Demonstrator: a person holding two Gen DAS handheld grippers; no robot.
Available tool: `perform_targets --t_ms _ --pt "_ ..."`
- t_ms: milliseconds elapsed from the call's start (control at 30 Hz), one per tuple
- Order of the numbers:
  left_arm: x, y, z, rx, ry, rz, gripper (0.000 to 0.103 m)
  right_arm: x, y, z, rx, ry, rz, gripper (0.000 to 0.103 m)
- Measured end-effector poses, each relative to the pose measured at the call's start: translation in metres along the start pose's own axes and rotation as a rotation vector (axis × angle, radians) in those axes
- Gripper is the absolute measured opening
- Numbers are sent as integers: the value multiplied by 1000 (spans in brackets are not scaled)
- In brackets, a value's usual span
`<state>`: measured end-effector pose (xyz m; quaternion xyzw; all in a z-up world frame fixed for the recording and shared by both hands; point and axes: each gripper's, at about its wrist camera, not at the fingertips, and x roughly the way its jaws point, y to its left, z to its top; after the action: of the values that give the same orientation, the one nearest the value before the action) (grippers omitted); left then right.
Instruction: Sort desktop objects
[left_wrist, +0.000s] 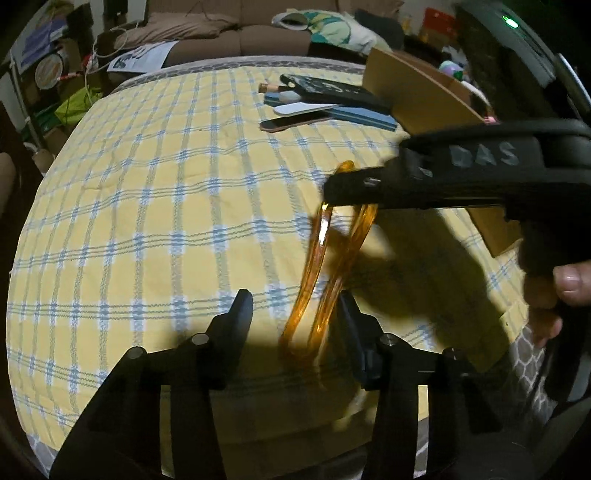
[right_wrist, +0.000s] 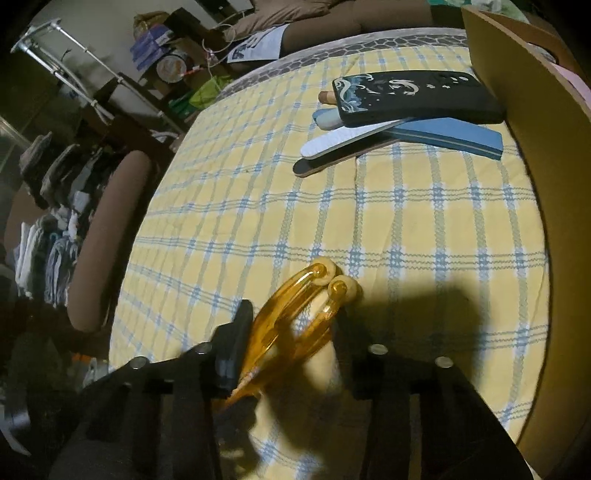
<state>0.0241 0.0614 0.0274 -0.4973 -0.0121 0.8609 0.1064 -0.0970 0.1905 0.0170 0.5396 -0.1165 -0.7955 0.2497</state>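
Nearest our left hand-held gripper (left_wrist: 293, 321), whose fingers stand wide apart with nothing between the pads, we see the lower loop of an amber plastic piece (left_wrist: 325, 273), a pair of translucent orange loops that may be a handle or massager; we cannot name it surely. Its lower end hangs just beside the right finger of that gripper, blurred, and whether it touches the desk (left_wrist: 147, 206) or hangs a little above the checked cloth we cannot tell. From the other side, our right hand-held gripper (right_wrist: 291, 343) is closed on the amber plastic piece (right_wrist: 295, 317), with the two rounded tips pointing away toward the middle of the desk (right_wrist: 406, 221).

Farther off, a small heap lies untouched: a dark nail file (right_wrist: 332, 160) at the bottom, a white nail file (right_wrist: 343, 142) over it, a blue buffer block (right_wrist: 450, 138) and a black phone case (right_wrist: 417, 96) with a pale wave pattern on top. Just beyond and to the right stands a brown cardboard box (right_wrist: 535, 147), its inside mostly hidden.

We judge the sorting barely begun or midway: one thing is in hand, at least four wait, and what the box already holds we cannot see.
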Motion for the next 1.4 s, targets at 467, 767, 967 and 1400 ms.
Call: perform_targets --t_ms 467,767,967,1400 --pt "2 15 4 -5 17 -30 46 -4 -21 -3 -11 77 -28 34" --pt "5 8 8 -9 6 -127 46 4 -7 -8 -34 29 -29 29" --pt "9 -10 6 51 6 -99 46 9 3 -11 -44 16 -32 26" --pt "14 -20 3 98 -7 -105 67 4 -10 -7 79 7 147 14"
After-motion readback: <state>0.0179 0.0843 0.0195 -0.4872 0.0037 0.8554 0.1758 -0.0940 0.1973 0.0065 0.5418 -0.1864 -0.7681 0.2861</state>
